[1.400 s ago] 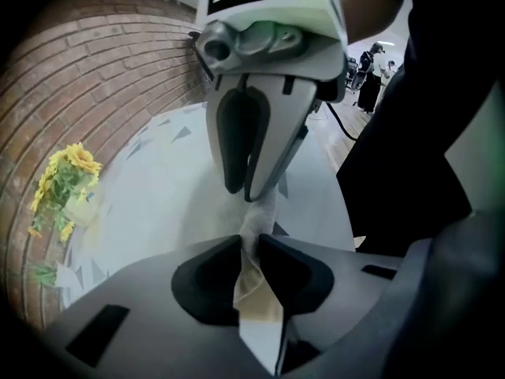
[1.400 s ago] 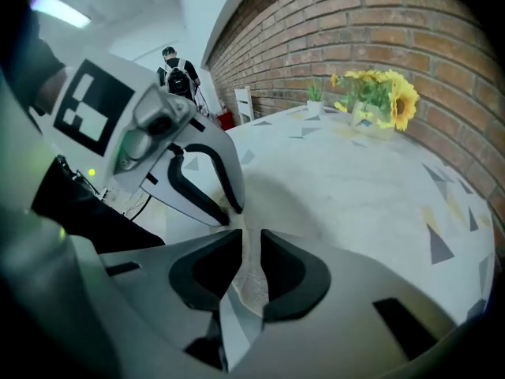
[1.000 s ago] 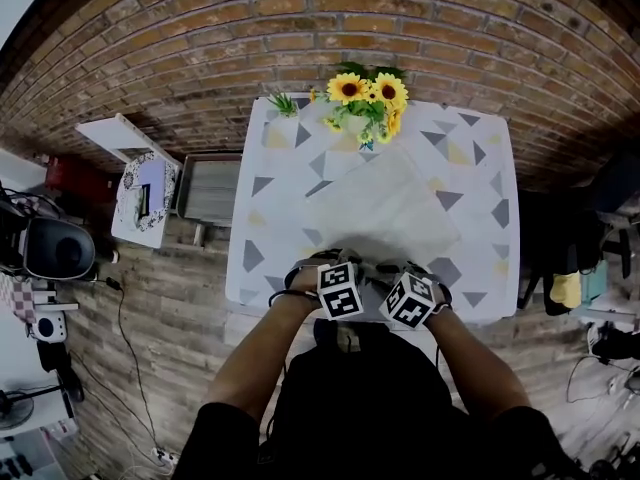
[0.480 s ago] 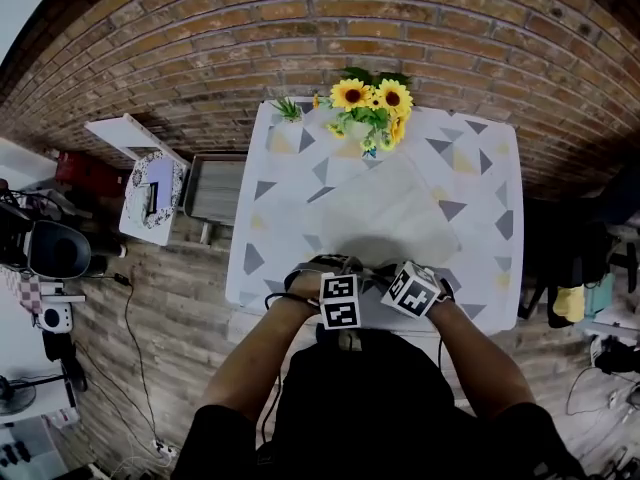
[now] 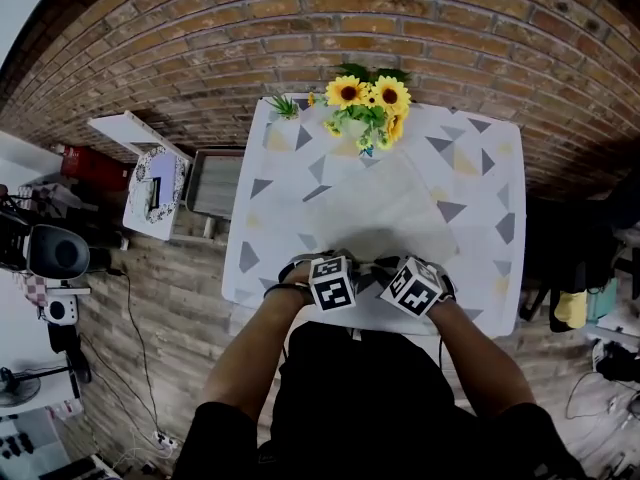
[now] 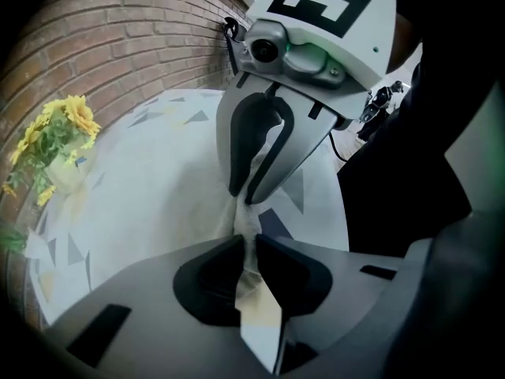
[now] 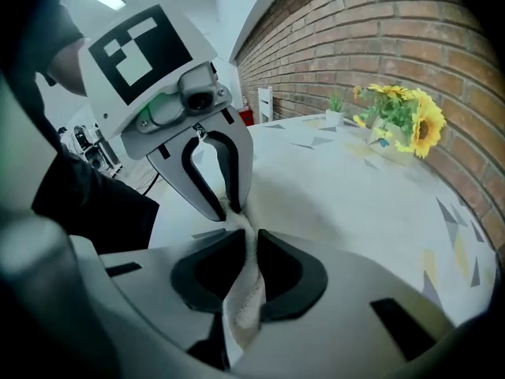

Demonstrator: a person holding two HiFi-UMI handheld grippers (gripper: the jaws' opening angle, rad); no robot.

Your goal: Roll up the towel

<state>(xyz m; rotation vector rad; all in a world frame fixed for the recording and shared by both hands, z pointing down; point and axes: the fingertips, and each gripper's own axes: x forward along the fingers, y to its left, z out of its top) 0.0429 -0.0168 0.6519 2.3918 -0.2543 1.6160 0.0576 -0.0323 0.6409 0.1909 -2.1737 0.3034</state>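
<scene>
We see a table [image 5: 258, 238] in the middle of the frame, covered by a pale cloth [image 5: 480, 173] printed with grey and yellow triangles. A pale towel [image 5: 385, 208] lies spread across its centre, reaching toward the lower edge. At the upper edge stand a bunch of sunflowers [image 5: 368, 103] and, to their left, a small green plant [image 5: 285, 106].

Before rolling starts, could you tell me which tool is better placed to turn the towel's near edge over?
Left, marginally: the left tool has just been closing its jaws and pinches the towel; the right tool has just been opening its jaws slightly, with cloth between them.
</scene>
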